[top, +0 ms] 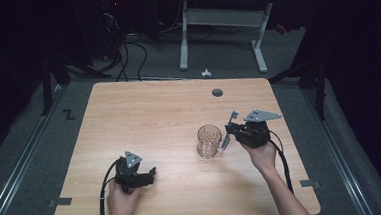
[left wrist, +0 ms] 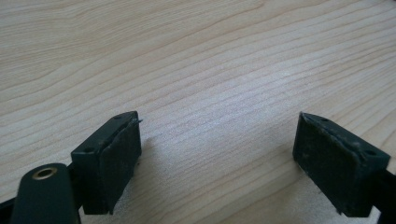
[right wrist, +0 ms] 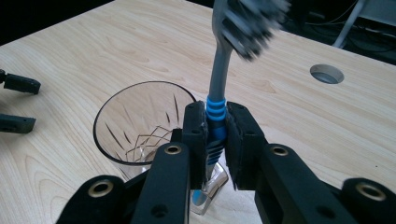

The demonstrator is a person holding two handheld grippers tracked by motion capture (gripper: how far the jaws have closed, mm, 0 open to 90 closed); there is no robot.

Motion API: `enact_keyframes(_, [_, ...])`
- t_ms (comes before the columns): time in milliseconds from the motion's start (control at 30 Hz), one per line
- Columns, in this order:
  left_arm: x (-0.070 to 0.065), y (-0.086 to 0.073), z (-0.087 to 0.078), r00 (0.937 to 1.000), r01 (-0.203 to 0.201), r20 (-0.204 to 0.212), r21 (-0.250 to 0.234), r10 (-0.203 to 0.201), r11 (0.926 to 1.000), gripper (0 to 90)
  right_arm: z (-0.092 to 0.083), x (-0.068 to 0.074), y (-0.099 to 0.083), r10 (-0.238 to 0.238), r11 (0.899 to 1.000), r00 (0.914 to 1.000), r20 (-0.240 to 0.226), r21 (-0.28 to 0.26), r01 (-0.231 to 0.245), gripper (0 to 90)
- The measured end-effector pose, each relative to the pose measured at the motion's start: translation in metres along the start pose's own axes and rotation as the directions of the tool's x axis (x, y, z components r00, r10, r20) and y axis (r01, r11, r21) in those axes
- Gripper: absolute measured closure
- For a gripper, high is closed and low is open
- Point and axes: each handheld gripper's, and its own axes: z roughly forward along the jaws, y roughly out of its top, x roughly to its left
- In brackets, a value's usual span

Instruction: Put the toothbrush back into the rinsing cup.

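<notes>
Clamping an unmarked toothbrush (right wrist: 216,116) beside the glass (right wrist: 140,126), right gripper (right wrist: 215,140); left gripper (left wrist: 217,154) gapes wide.

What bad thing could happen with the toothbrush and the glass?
The right gripper pinches the toothbrush right beside the glass. A sideways bump might tip the glass over. The grip is on the thin handle, so the brush might twist or slip and miss the opening.

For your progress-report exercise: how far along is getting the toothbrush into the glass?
Done: the right gripper has clamped the toothbrush by its blue-ribbed handle, head up. In hand: it is held beside the glass, outside its rim. Left: placing it inside and releasing. The left gripper rests open over the table.
</notes>
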Motion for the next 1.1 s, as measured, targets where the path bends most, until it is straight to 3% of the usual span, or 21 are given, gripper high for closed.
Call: enact_keyframes(1100, [0.0000,0.0000,0.0000,1.0000,0.000,0.000,0.000,0.000,1.0000,15.8,0.0085,0.0001,-0.0051,-0.008,0.999,0.9999,0.008,0.036,0.008,78.9])
